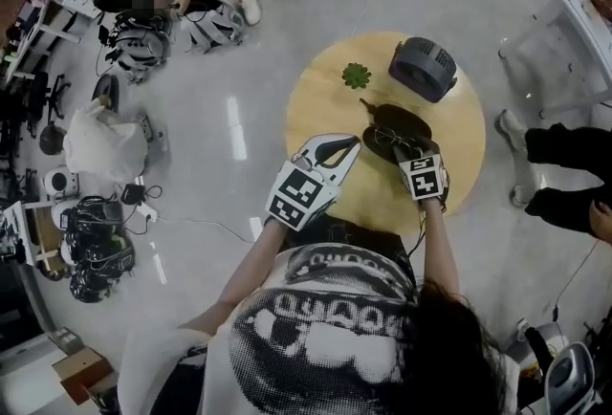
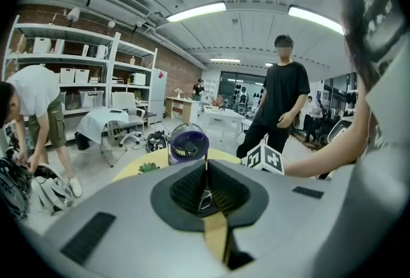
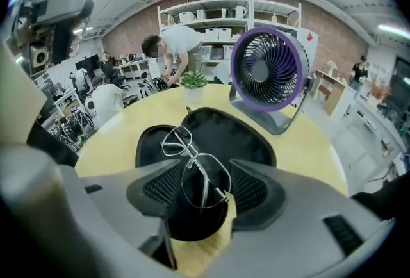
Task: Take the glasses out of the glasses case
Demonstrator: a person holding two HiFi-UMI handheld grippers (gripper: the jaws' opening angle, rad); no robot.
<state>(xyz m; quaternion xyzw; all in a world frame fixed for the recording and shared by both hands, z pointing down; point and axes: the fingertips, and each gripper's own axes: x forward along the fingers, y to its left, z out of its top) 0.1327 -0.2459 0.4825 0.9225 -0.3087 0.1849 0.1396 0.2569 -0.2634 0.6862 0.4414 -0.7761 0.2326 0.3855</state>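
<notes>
1. Round yellow table point(image 1: 320, 107) in a cluttered workshop. An open black glasses case point(image 3: 237, 136) lies flat on it, with a fan point(image 3: 266, 72) and a small plant point(image 3: 193, 81) behind.
2. Glasses point(image 3: 187, 154) aren't out yet. The far lens is over the case lining and the near lens sits between the pads of the right tongs point(image 3: 205, 166).
3. Right tongs are released, jaws apart and straddling the near lens. The right pad looks very near the hinge corner, but I can't confirm contact.
4. Left tongs point(image 2: 205, 175) are clenched, with a small metal loop point(image 2: 205, 198) pinched at the tips. Can't tell what it belongs to, maybe a zip pull. The case is hidden in that view.
5. Risk: closing across the lens rim. It's a thin wire frame, so a hard squeeze could bend it or pop the lens. Ribbed pads on glass would likely smudge or scratch it.
6. Risk: the grip lands on one lens only, off-centre. The glasses could pivot on the lift and slip back into the case or onto the table.
7. Risk: a temple arm snags the case edge on the way up. If the left tongs aren't actually anchoring the case, it could drag along toward the fan.
</notes>
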